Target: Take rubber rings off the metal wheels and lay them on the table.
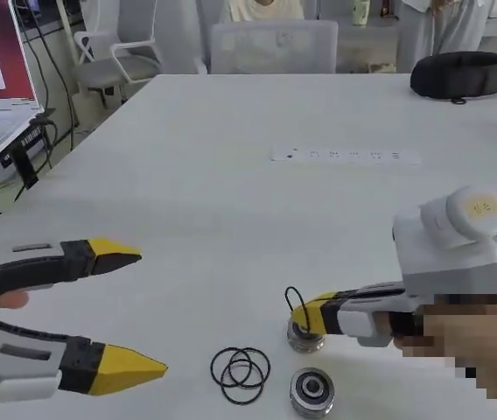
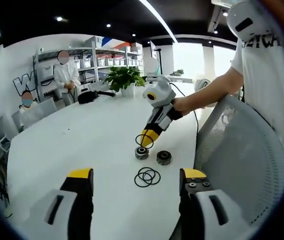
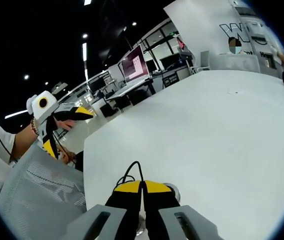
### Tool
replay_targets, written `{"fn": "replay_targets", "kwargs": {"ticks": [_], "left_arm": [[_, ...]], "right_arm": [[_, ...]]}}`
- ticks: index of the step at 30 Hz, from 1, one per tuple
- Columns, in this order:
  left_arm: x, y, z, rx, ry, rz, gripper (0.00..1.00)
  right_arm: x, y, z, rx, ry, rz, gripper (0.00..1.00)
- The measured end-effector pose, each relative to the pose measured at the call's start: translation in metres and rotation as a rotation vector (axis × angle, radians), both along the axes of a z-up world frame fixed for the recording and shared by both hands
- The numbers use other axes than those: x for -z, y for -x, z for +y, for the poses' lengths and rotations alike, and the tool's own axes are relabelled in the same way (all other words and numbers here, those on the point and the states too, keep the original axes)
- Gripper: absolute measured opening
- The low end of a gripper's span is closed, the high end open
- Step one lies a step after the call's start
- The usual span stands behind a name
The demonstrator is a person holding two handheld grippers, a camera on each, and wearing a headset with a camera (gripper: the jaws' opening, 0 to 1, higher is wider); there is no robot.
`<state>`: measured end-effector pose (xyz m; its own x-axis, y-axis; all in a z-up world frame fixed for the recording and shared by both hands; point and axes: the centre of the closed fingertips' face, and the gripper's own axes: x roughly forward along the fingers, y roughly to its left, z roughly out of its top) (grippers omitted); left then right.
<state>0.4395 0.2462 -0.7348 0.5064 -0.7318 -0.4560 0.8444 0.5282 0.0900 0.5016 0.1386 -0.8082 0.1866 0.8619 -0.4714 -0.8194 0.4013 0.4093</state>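
Peeling the thin black rubber ring (image 1: 293, 300) off the small round metal wheel (image 1: 301, 338) at lower centre, the right gripper (image 1: 308, 315), clenched on that ring, should pull straight up, then lay it by the loose black rings (image 1: 241, 370); the left gripper (image 1: 148, 311) hangs released at lower left

white tongs (image 1: 152, 311), yellow tips (image 1: 130, 366), white t-shirt (image 2: 262, 75)

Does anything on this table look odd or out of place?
Only one thing: a rubber ring stands up in a loop above a metal wheel, pinched in the shut right gripper, seemingly half off. Otherwise nothing stands out.
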Motion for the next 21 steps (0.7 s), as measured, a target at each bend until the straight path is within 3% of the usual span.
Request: {"fn": "replay_targets", "kwargs": {"ticks": [10,15,21], "left_arm": [[0.022,0.016,0.018,-0.098,0.021,0.058,0.70],[0.026,0.022,0.018,-0.123,0.044,0.072,0.72],[0.032,0.025,0.019,-0.126,0.042,0.087,0.72]], "right_arm": [[0.008,0.011,0.010,-0.049,0.038,-0.012,0.00],[0.013,0.014,0.014,-0.066,0.063,-0.025,0.00],[0.021,0.020,0.017,-0.086,0.093,-0.025,0.00]]}}
